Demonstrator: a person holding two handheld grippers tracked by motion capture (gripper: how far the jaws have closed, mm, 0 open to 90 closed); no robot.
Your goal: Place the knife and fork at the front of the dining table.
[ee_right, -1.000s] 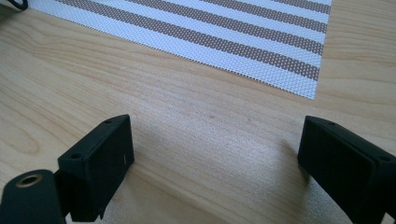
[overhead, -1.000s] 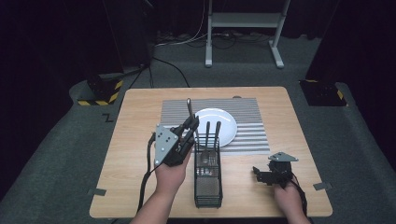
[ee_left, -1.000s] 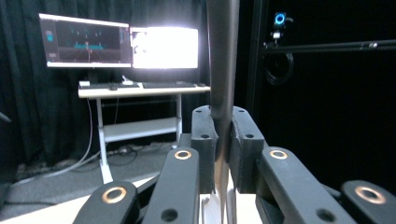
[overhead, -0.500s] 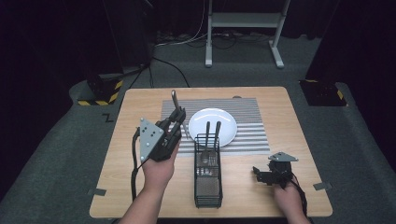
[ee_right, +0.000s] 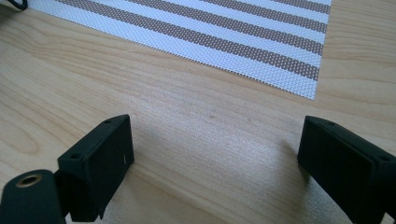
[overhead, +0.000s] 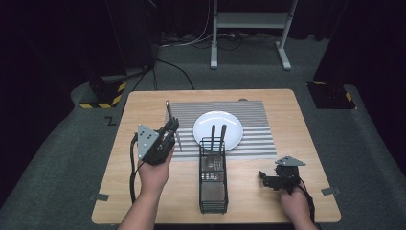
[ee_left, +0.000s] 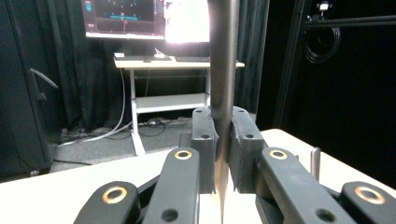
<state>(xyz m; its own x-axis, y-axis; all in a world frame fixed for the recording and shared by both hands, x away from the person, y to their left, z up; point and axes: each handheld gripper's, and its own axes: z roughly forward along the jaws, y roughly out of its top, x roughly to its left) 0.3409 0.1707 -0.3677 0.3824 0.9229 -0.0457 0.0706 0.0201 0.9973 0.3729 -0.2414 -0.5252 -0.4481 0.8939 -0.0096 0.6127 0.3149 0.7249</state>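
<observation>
The left tongs (overhead: 168, 130) are black, with brass-ringed pivot holes on their linkage arms and small screw holes in the blocky pads. A grey three-cornered plate sits on top and a black cable trails off. The right tongs (overhead: 268, 179) match. Both forearms are bare.

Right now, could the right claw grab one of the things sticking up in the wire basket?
Probably yes. The right claw rests open and empty on the table, beside the wire basket. Nothing lies between them, and the two dark handles stick up above its rim. It would need lifting first, though.
</observation>
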